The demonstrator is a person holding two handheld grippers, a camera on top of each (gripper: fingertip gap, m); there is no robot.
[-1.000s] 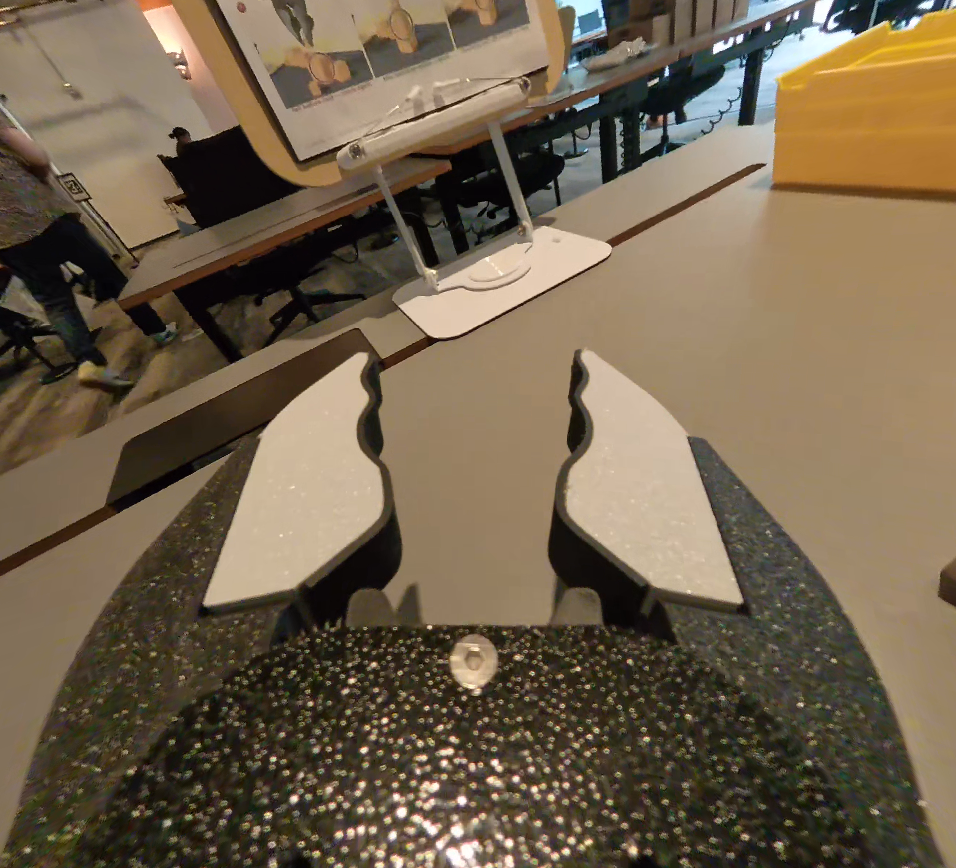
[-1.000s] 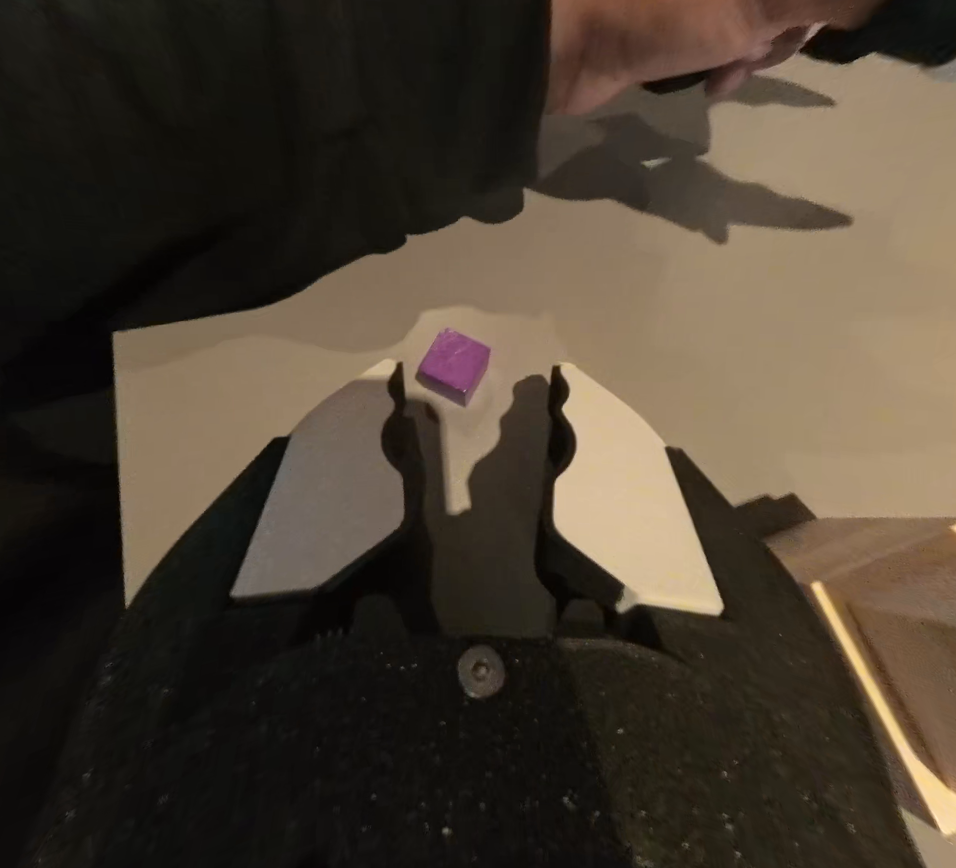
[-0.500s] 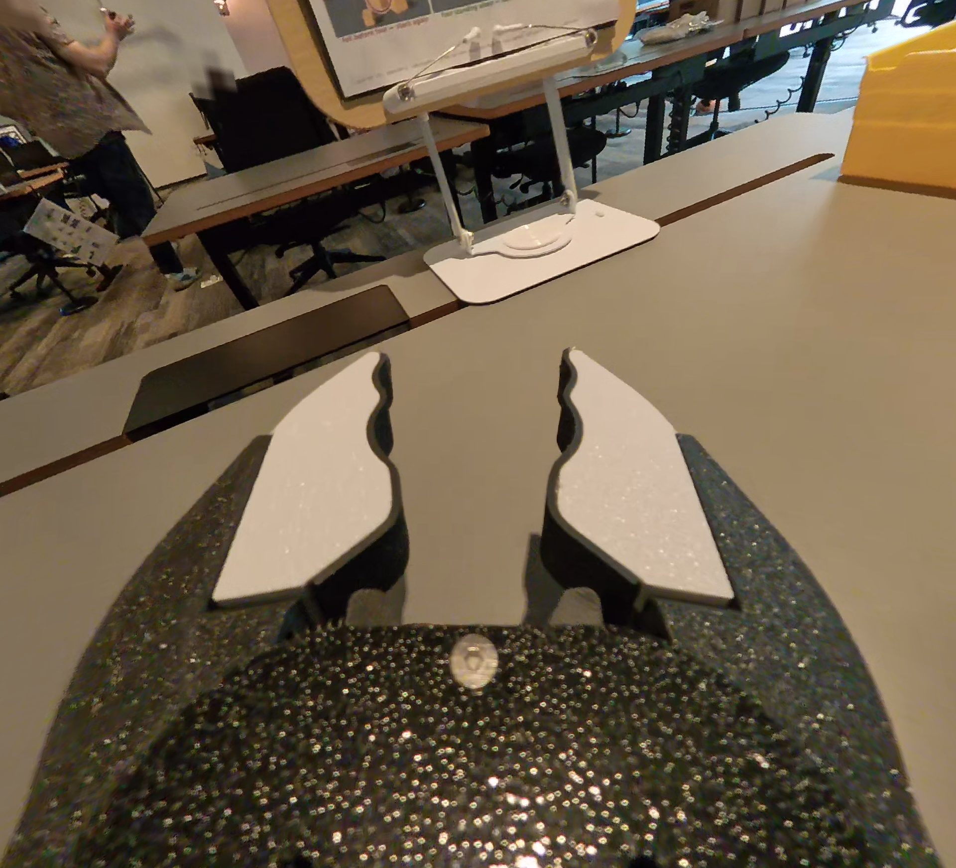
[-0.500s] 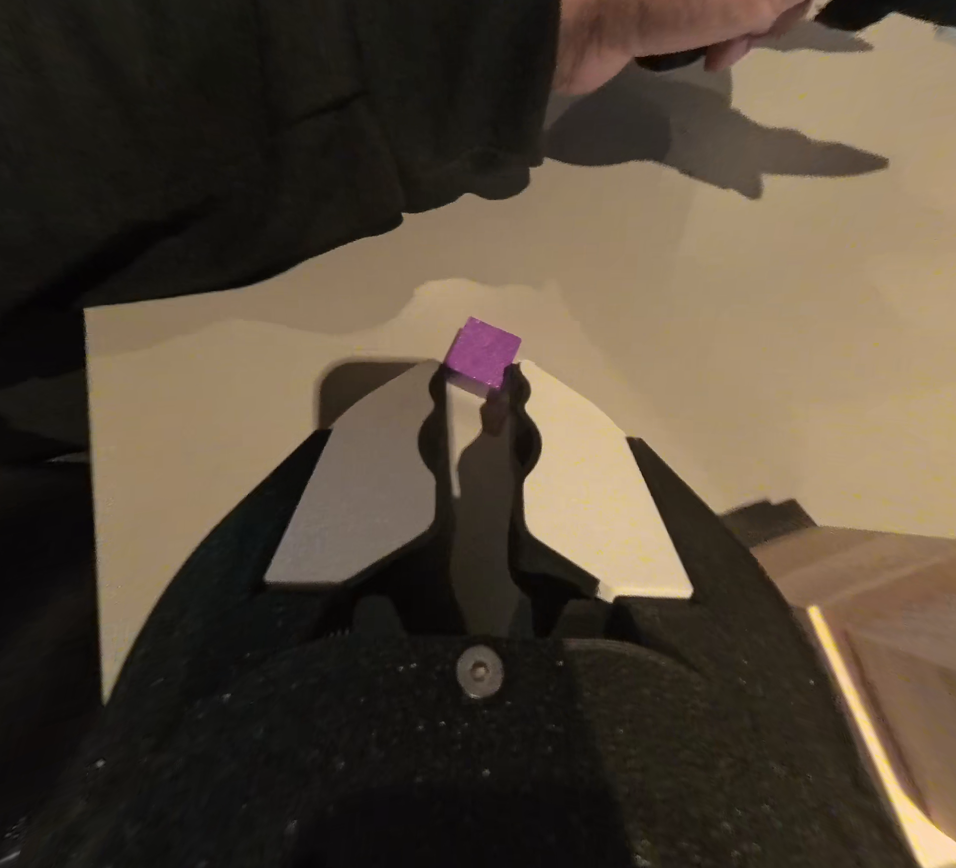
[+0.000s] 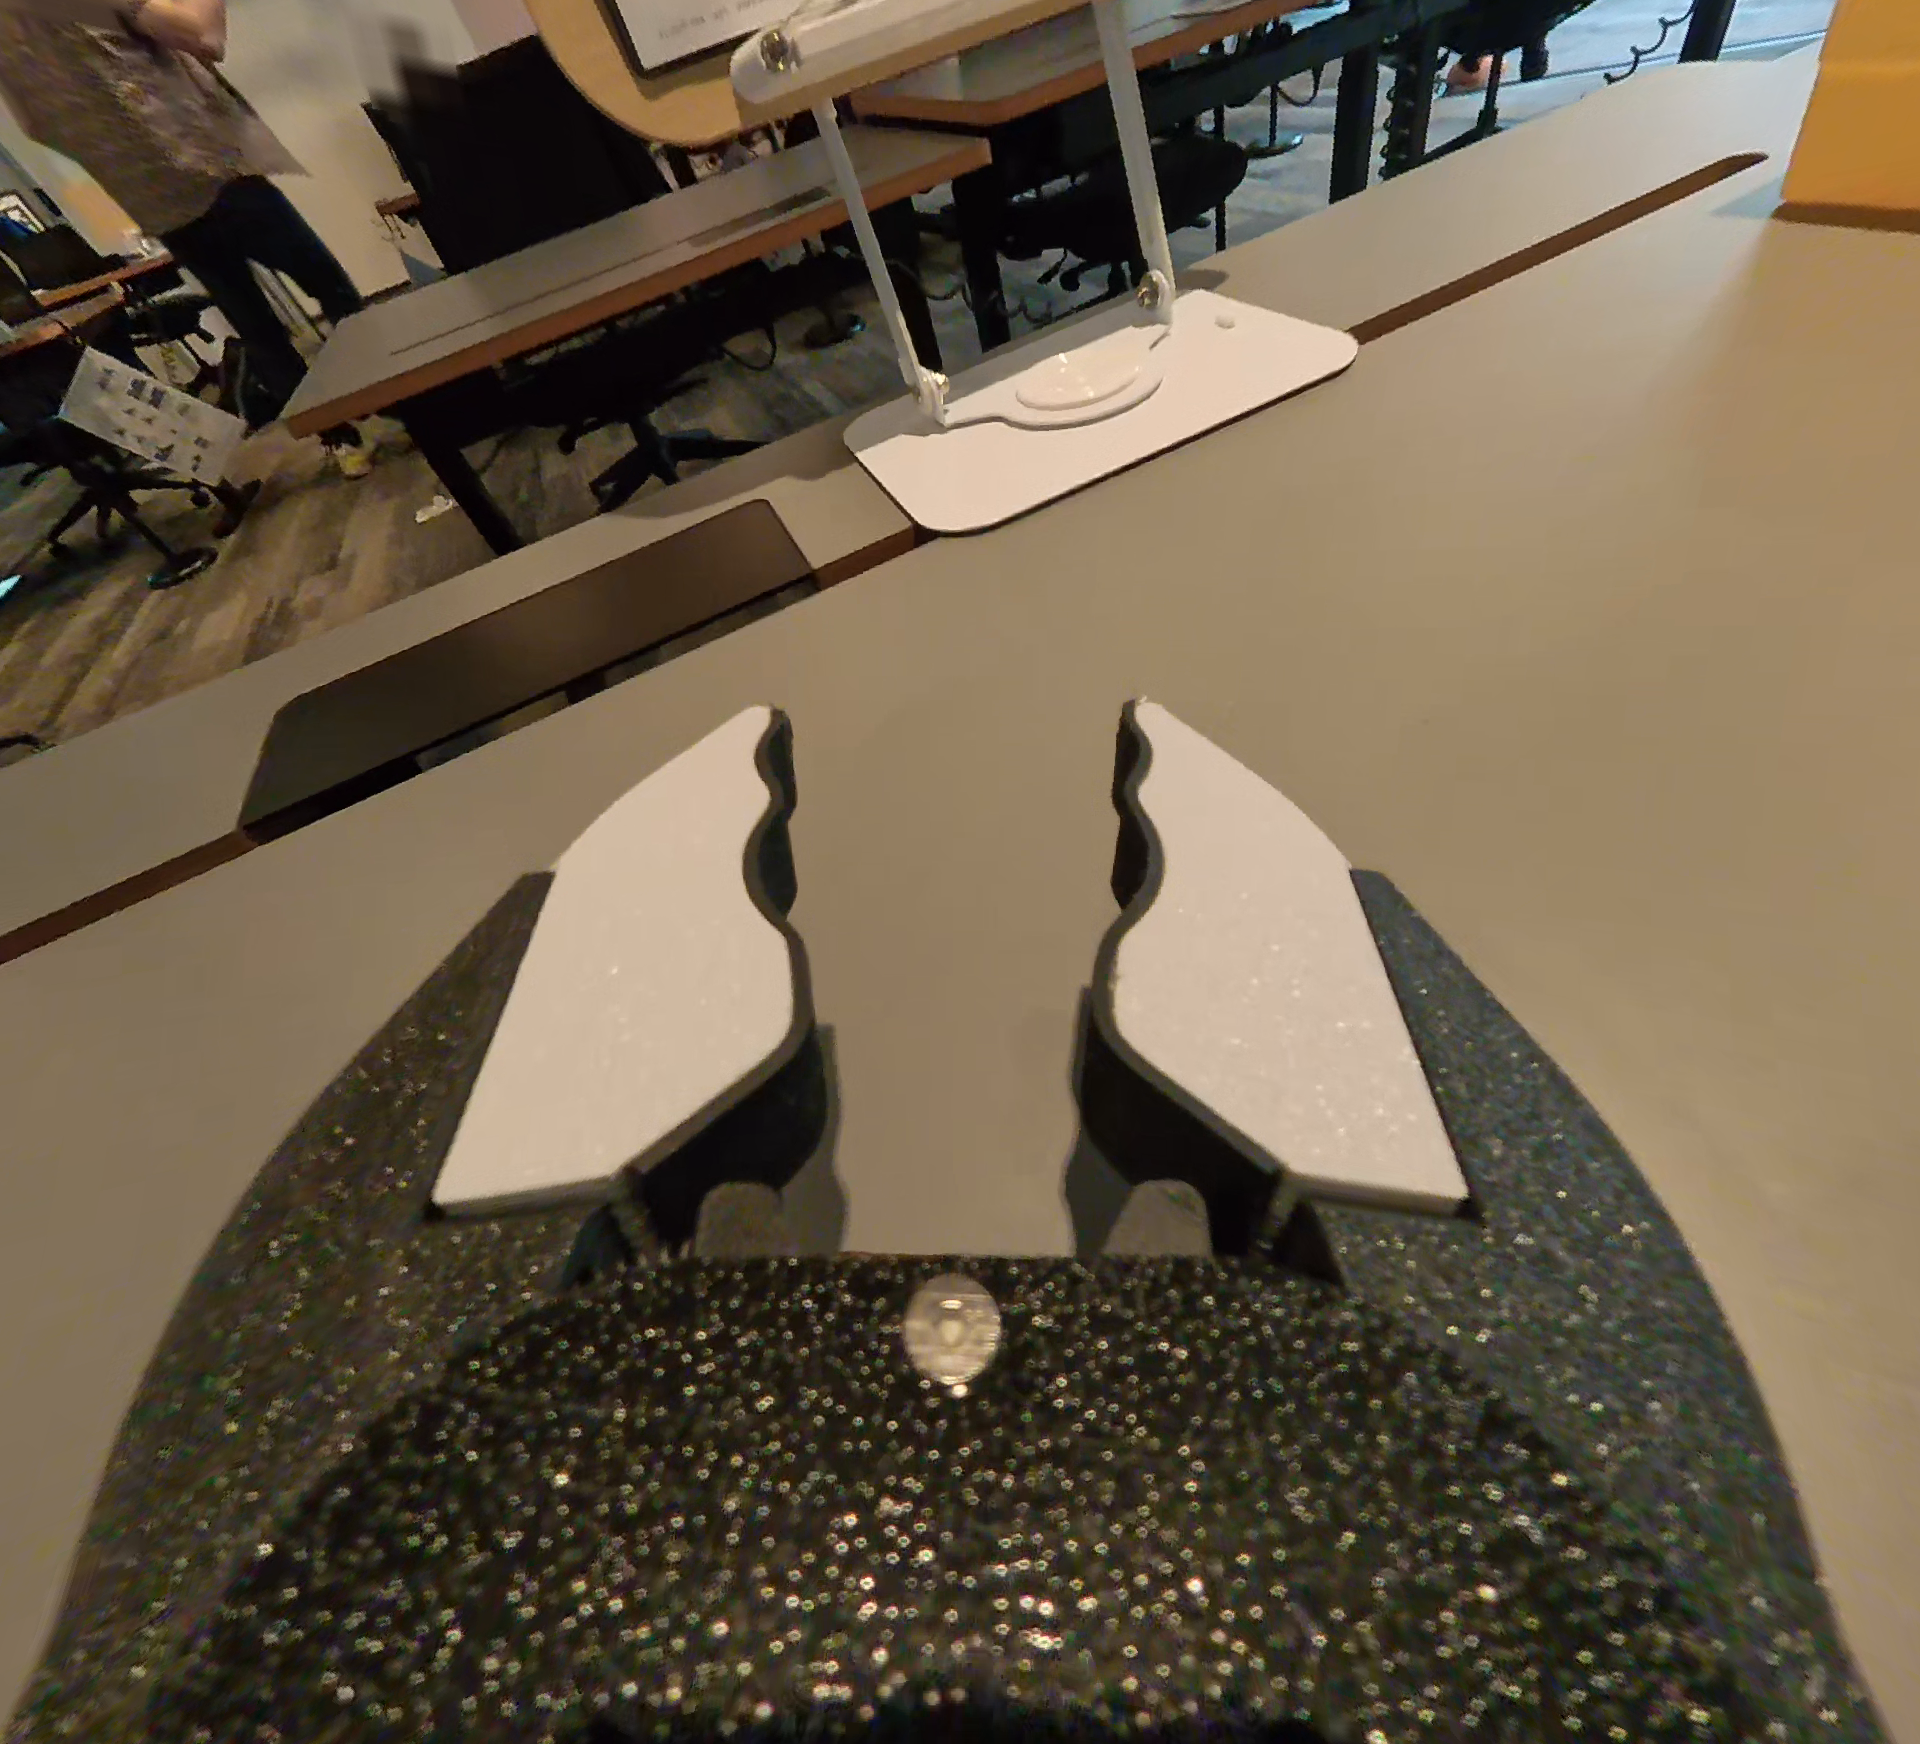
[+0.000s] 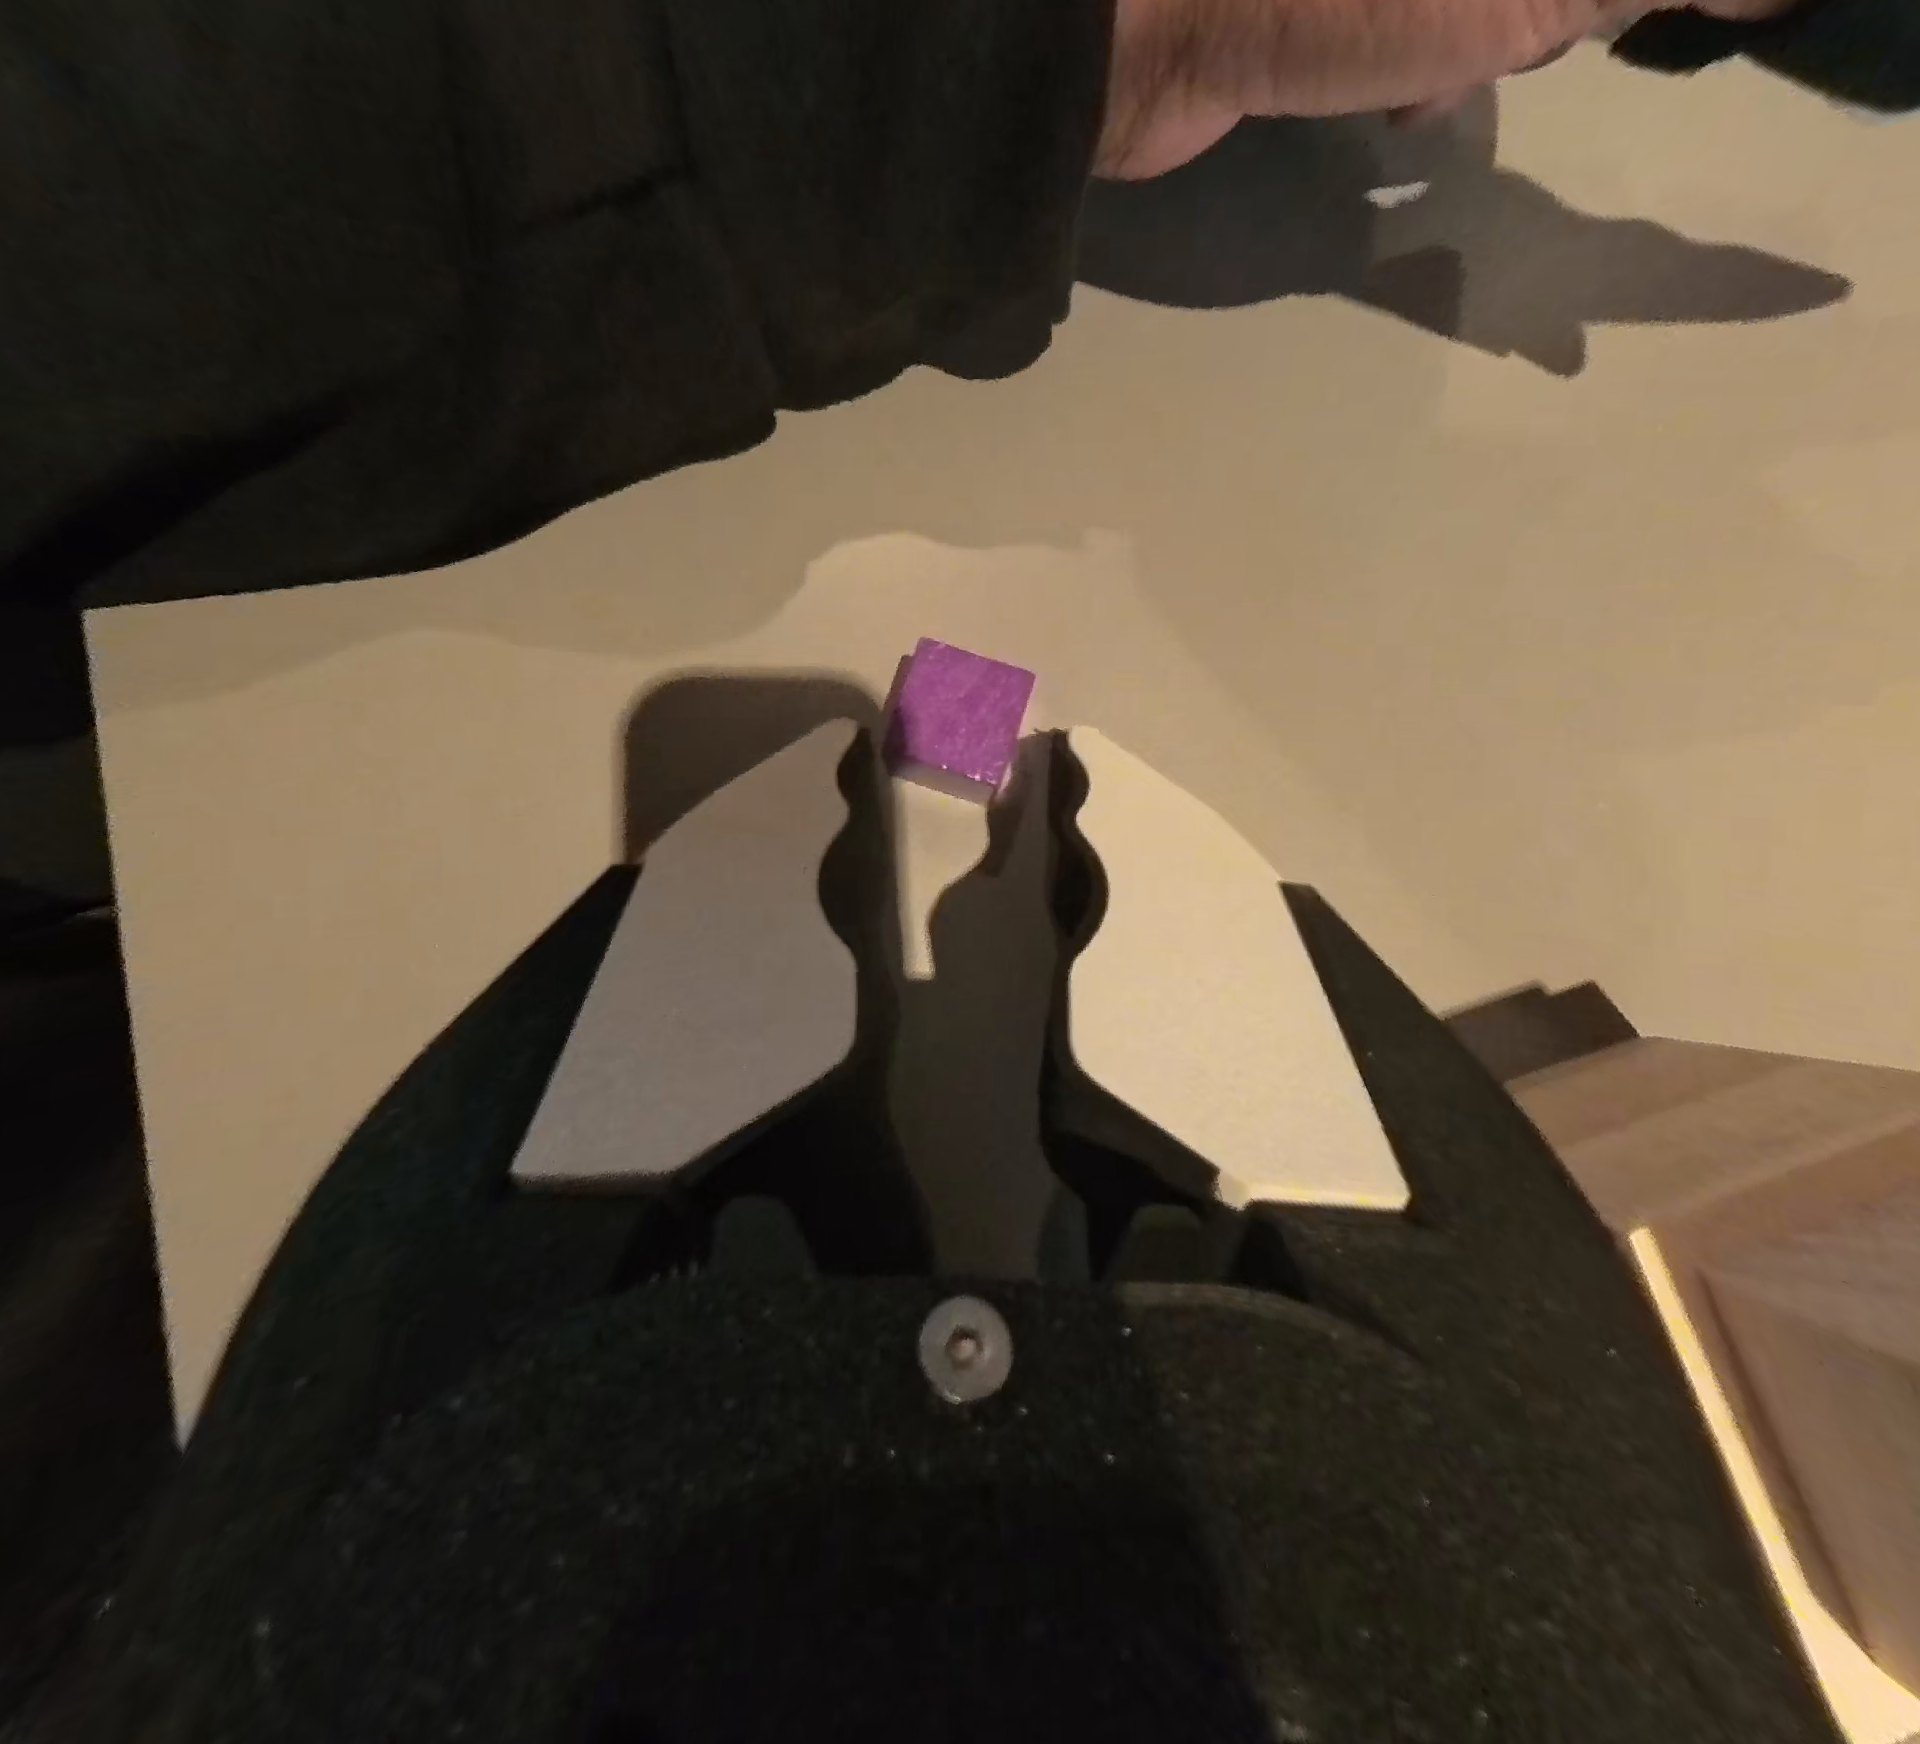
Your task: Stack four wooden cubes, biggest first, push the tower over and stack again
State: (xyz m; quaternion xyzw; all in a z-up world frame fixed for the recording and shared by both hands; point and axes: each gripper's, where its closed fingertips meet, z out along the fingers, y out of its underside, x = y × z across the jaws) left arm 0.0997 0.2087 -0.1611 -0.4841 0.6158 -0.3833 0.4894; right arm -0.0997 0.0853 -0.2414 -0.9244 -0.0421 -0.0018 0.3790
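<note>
Hovering low over the grey table (image 5: 1455, 655), the left gripper (image 5: 951, 723) keeps its jaws apart with nothing between them; the white stand (image 5: 1101, 406) sits nearer than a second ago. Right wrist view: the right gripper (image 6: 956, 744), jaws wide a second ago, is now pinched on the small purple cube (image 6: 958, 720) at its fingertips, with a larger pale wooden cube (image 6: 1766, 1227) at the near right.

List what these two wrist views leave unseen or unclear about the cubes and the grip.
- Right wrist view: the purple cube sits at the right gripper tips; a firm pinch is unclear.
- Right wrist view: the pale wooden block is cut off by the frame edge.
- Right wrist view: a dark sleeve hides the table behind.
- Left wrist view: the open left gripper shows no cubes.
</note>
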